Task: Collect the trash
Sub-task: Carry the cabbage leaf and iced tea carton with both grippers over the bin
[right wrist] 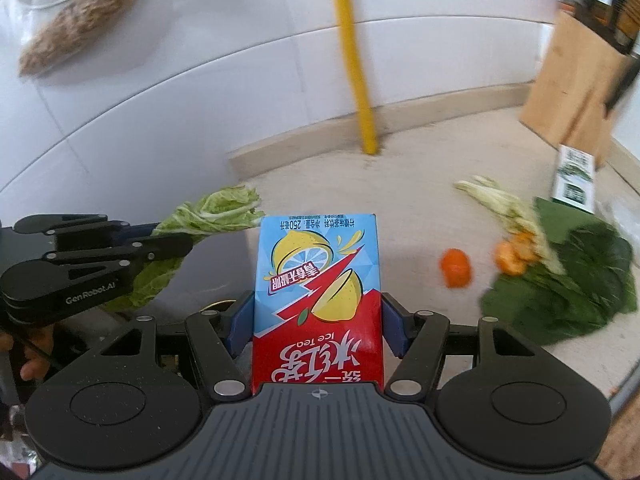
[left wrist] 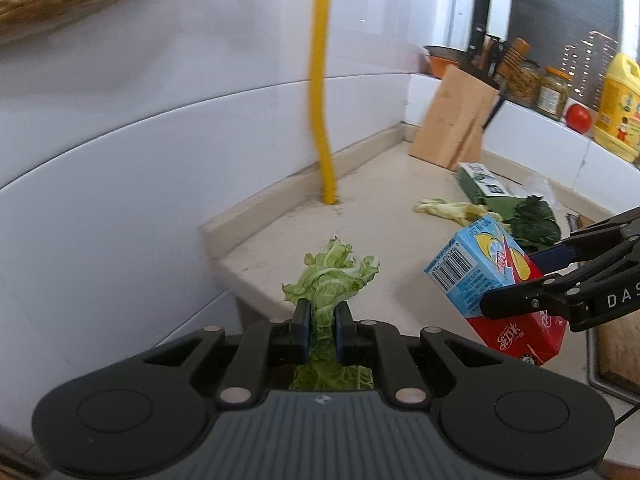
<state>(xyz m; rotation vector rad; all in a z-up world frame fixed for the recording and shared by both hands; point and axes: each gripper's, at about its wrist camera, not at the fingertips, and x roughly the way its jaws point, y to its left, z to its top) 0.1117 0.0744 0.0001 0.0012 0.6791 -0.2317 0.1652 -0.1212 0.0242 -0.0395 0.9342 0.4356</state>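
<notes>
Pale green limp cabbage leaf (left wrist: 326,292) pinched near its stalk in left gripper (left wrist: 322,322), jaws nearly shut, near counter's left edge. Right gripper (right wrist: 316,330), jaws wide, clamps red-and-blue ice tea carton (right wrist: 316,300). Floppy leaf could tear or slip free; carton may crush.

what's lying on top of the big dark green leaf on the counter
In the right wrist view, pale yellowish stalks and orange peel pieces lie on the dark green leaf. Whatever is beneath the leaf is covered.

Pale green cabbage leaf (left wrist: 330,276), blue-and-red carton (right wrist: 316,292) with yellow lemons, yellow pipe (left wrist: 320,80), orange peel (right wrist: 455,268)
</notes>
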